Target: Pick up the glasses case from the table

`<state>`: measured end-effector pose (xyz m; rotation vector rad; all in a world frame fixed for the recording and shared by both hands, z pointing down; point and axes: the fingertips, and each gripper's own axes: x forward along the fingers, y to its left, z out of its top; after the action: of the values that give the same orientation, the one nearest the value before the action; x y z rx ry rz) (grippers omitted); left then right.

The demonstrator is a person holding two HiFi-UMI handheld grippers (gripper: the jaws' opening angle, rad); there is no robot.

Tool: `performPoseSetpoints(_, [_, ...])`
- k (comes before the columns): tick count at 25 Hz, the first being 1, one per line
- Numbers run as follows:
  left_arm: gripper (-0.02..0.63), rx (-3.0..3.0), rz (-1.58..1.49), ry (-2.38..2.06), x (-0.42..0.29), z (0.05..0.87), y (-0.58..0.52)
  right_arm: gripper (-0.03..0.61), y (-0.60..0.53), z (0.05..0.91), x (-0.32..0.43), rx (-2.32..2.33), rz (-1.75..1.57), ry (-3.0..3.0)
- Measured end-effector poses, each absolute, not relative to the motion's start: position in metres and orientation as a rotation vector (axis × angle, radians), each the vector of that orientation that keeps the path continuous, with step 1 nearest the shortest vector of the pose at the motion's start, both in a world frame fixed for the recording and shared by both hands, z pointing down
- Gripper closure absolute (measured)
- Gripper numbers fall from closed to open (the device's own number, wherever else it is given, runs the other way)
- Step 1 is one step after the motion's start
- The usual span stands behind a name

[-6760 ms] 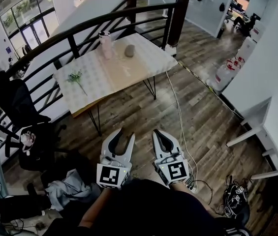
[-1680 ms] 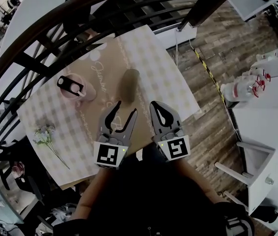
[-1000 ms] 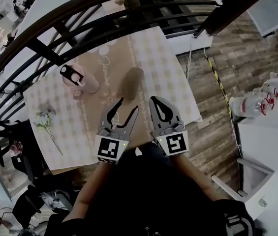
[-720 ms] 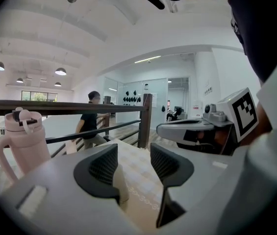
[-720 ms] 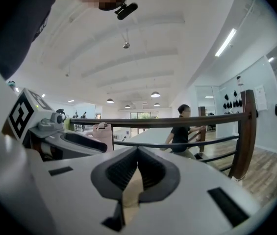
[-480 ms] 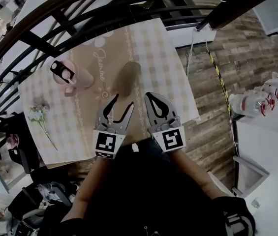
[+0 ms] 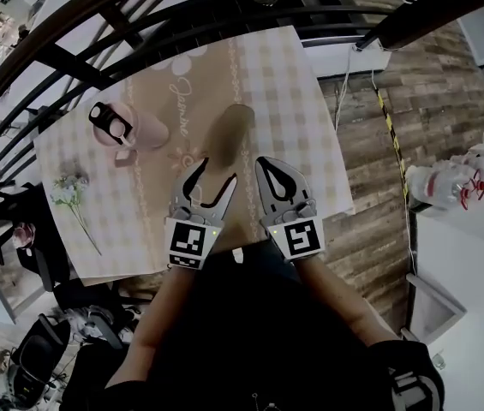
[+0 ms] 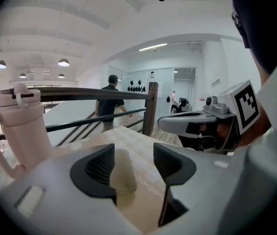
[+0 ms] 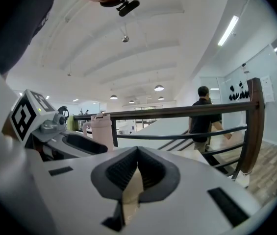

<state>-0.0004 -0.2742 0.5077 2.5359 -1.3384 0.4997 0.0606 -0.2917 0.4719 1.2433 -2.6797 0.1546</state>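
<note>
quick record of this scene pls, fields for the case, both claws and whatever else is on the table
glasses case: lying on the table, not gripped
left claw: open, jaws have just been opening, pads touch nothing; case just ahead of the gap
right claw: shut, empty
other items: pink tumbler, flower sprig
pickup: not yet done

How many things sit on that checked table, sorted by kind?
glasses case: 1
pink cup with a handle: 1
flower sprig: 1
Total on the table: 3
</note>
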Motion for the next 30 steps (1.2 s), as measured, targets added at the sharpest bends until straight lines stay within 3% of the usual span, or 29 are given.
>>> performPoseSetpoints(30, [0.230,2.330,0.739,-1.211,0.008,0.621,-0.322,0.569,-0.319,0.518,0.063,1.205,0.249,-2.604])
